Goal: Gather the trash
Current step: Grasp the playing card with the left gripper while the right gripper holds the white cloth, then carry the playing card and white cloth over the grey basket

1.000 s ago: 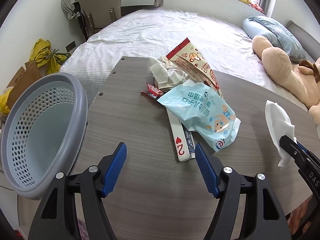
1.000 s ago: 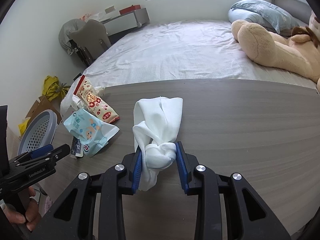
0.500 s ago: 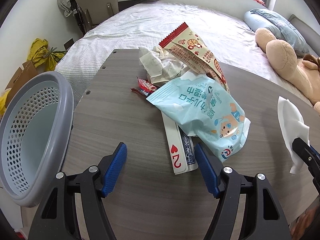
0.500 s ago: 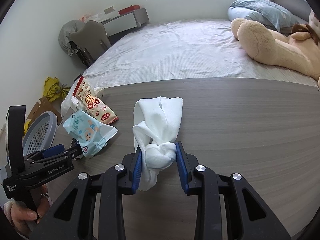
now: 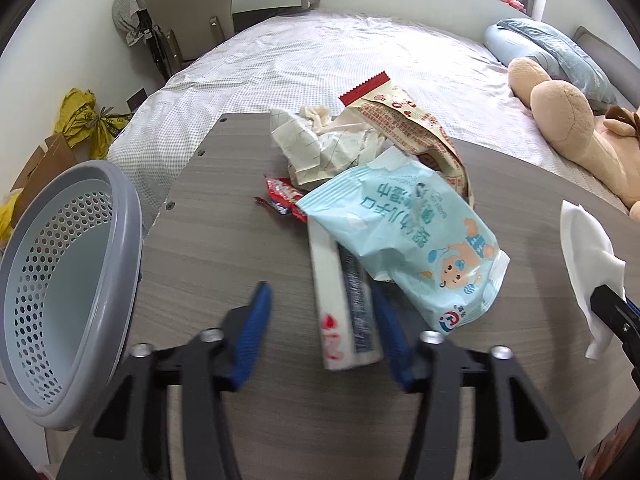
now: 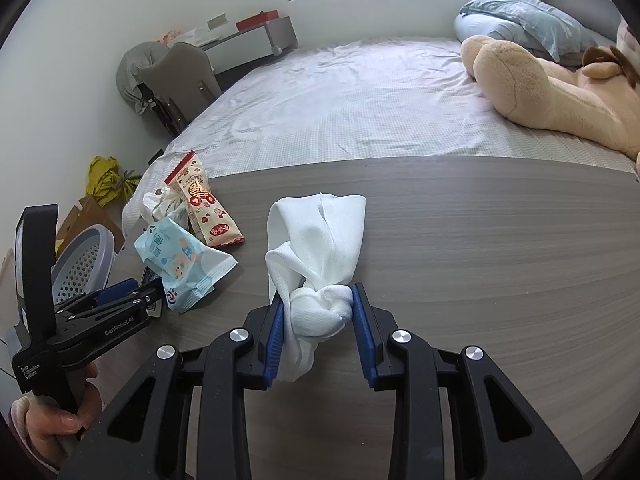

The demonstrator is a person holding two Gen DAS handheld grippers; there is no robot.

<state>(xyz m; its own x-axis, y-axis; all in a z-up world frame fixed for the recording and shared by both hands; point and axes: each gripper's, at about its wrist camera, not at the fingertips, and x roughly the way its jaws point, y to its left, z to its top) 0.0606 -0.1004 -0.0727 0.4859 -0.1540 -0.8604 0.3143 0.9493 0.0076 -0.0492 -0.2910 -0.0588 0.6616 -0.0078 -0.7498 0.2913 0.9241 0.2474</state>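
Note:
A trash pile lies on the grey wooden table (image 5: pixel 224 240): a light blue wipes packet (image 5: pixel 404 232), a red-and-cream snack wrapper (image 5: pixel 404 120), crumpled white paper (image 5: pixel 320 148), a small red wrapper (image 5: pixel 282 196) and a playing-card box (image 5: pixel 344 308). My left gripper (image 5: pixel 320 312) is open, its fingers on either side of the near end of the card box. My right gripper (image 6: pixel 318 312) is shut on a white cloth (image 6: pixel 320 248) above the table. The pile also shows in the right wrist view, with the wipes packet (image 6: pixel 180 260) nearest.
A grey perforated basket (image 5: pixel 60 280) stands at the table's left edge. A bed (image 5: pixel 360 52) with a plush bear (image 5: pixel 572 128) lies behind the table. A chair (image 5: pixel 188 12) and a yellow bag (image 5: pixel 88 120) are at the far left.
My left gripper has moved forward to the trash pile and narrowed its opening around the card box. The right gripper has kept hold of the white cloth, nearly still.

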